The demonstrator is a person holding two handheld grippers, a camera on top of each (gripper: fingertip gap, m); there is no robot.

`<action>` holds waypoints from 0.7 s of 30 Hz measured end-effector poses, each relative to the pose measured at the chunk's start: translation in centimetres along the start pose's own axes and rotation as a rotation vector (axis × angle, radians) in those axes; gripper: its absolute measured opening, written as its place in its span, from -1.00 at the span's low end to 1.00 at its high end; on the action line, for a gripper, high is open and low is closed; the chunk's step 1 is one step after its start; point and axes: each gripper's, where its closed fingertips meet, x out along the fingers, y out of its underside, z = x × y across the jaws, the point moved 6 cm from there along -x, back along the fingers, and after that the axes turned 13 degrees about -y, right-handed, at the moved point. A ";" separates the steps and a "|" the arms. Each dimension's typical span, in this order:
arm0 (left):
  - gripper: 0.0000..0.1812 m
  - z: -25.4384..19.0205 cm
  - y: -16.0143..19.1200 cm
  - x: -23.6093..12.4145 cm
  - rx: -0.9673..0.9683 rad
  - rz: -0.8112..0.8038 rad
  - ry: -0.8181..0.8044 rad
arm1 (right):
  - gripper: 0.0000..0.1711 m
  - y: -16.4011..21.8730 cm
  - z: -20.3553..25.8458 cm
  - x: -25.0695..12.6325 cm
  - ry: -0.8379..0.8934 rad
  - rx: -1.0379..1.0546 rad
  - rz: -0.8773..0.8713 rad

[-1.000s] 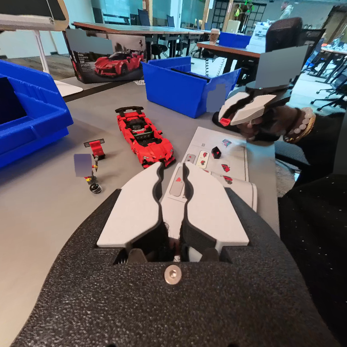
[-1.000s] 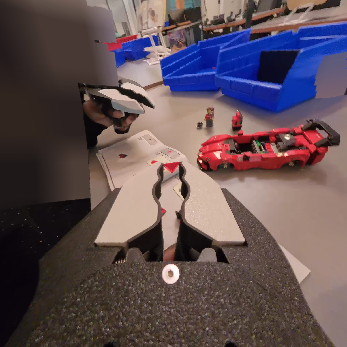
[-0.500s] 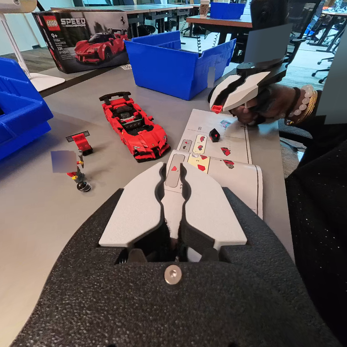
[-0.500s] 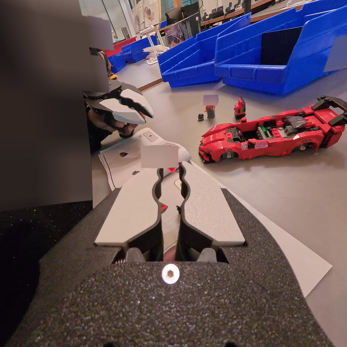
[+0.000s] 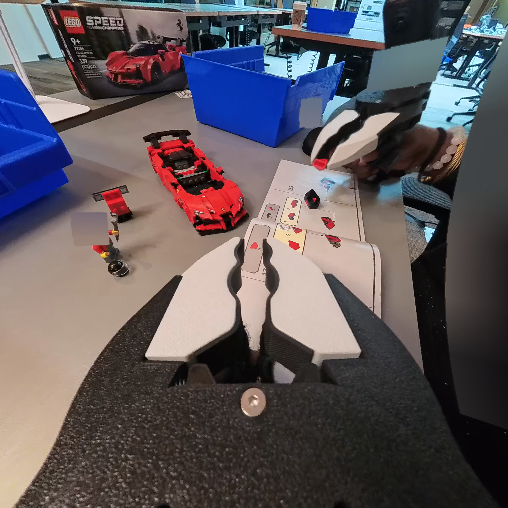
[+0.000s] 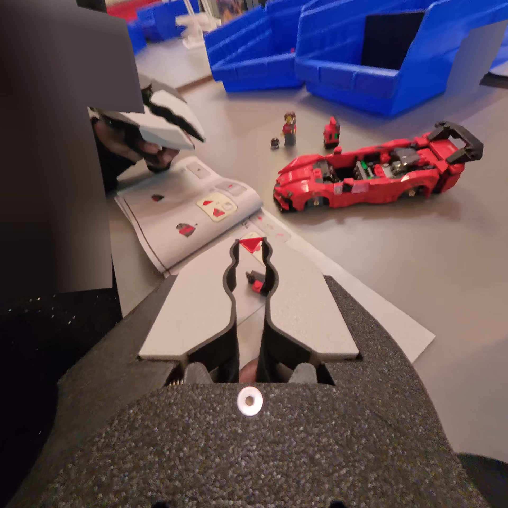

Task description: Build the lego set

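Fingers of our right gripper pinch a small red piece above the open instruction booklet; our left gripper has fingers slightly apart, holding nothing. Red lego car sits on the grey desk just beside the booklet, minifigure and blue bins further out.

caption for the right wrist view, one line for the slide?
Right gripper pinches a small red piece over the open instruction booklet, red car beyond.
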 end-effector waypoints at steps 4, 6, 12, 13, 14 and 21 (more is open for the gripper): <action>-0.87 0.0 0.0 0.0 -0.005 0.004 0.003 | -0.82 0.1 0.6 -0.5 -0.027 0.035 0.026; -0.87 0.0 0.0 0.1 -0.005 0.006 0.002 | -0.81 0.0 0.7 -0.6 -0.018 0.055 0.028; -0.87 0.0 0.0 0.1 -0.002 0.012 0.000 | -0.81 -0.3 0.7 -0.4 0.041 0.211 0.052; -0.87 0.0 0.0 0.1 -0.001 0.013 -0.001 | -0.82 -0.3 0.8 -0.3 0.042 0.225 0.070; -0.87 0.0 0.1 0.2 0.000 0.015 0.000 | -0.81 -0.2 0.9 -0.3 0.053 0.232 0.094; -0.87 0.0 0.1 0.2 0.002 0.020 0.001 | -0.81 1.2 0.6 -0.2 0.093 0.273 0.213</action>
